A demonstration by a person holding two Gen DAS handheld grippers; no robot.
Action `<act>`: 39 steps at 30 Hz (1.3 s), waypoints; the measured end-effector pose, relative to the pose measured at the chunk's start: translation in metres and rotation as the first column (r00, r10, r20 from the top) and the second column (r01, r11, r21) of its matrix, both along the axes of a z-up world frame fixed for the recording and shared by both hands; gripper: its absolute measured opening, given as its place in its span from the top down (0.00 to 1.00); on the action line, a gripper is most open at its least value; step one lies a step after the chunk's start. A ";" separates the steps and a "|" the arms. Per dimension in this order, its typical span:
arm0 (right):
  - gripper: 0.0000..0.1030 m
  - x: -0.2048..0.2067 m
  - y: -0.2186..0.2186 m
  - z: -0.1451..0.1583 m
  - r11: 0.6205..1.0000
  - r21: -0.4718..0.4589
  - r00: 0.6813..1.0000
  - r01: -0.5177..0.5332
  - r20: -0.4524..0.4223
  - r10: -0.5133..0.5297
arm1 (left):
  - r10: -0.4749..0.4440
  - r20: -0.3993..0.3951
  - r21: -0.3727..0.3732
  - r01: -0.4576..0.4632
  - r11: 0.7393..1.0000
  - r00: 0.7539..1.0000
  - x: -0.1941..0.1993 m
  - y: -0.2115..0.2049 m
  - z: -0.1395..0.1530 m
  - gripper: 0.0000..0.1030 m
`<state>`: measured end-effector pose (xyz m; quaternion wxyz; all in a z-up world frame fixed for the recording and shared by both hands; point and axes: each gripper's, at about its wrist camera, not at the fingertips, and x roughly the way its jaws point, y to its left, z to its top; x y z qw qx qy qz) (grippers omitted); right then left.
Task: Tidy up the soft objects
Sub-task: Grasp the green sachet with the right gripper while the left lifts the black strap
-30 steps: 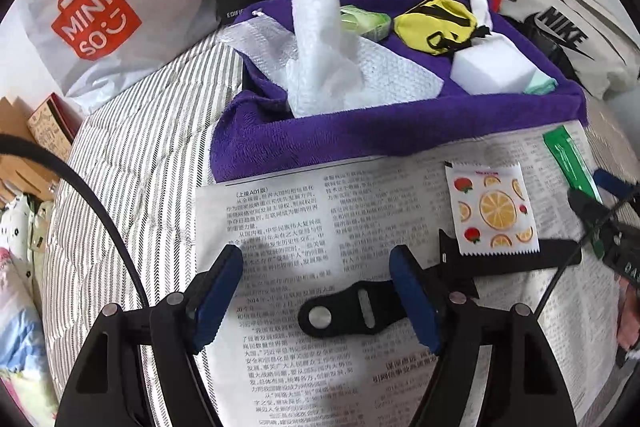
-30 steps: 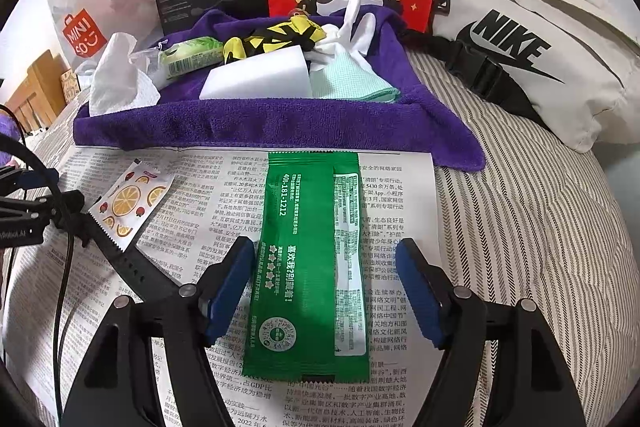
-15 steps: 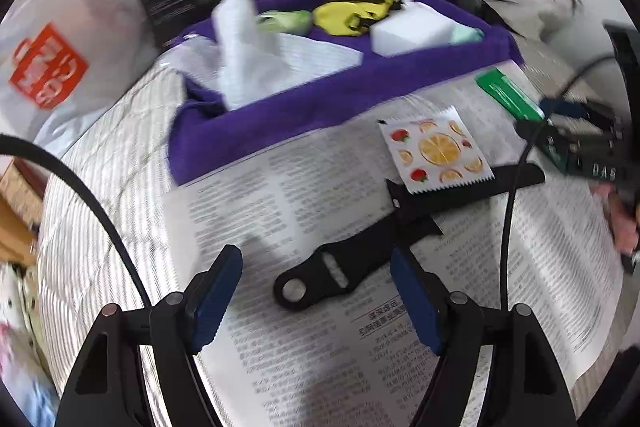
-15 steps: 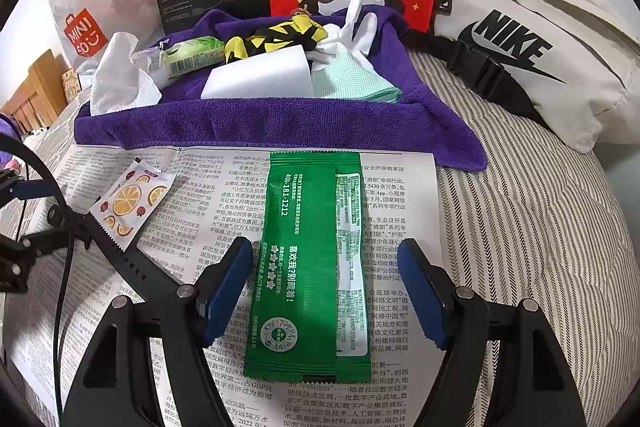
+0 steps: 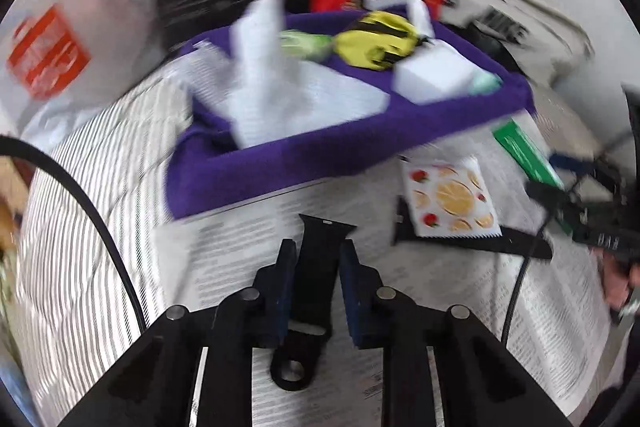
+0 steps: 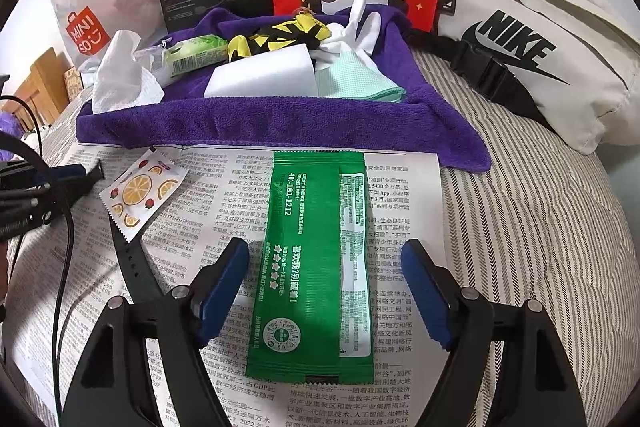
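A: Surface?

B: A newspaper (image 6: 192, 211) lies on a striped bedcover (image 6: 540, 235). A purple towel (image 6: 248, 123) sits in the upper centre, bags behind it.

A: Gripper poses?

B: Both point steeply down. The left gripper (image 5: 316, 259), lower centre of its blurred view, has just been closing and now clamps the black strap (image 5: 316, 279). The right gripper (image 6: 324, 267) stands wide, pads clear of the green sachet (image 6: 316, 267) between them.

A: Strap appearance?

B: Flat, black, a ring hole at its lower end.
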<state>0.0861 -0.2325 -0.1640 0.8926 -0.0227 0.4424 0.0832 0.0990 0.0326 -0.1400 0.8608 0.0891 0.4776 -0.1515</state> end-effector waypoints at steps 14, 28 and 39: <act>0.23 0.000 0.000 0.000 1.000 -0.001 1.000 0.000 0.000 0.000 | 0.161 0.079 -0.024 -0.160 0.987 0.984 -0.010 0.007 -0.004 0.79; 0.20 0.001 0.000 -0.001 1.000 -0.003 1.000 0.002 -0.002 -0.002 | 0.173 0.063 -0.060 -0.169 0.984 0.983 -0.009 0.013 -0.004 0.80; 0.20 0.001 0.000 -0.001 1.000 -0.003 1.000 0.002 -0.002 -0.002 | 0.100 0.051 -0.038 -0.098 0.994 0.994 -0.024 0.010 -0.003 0.74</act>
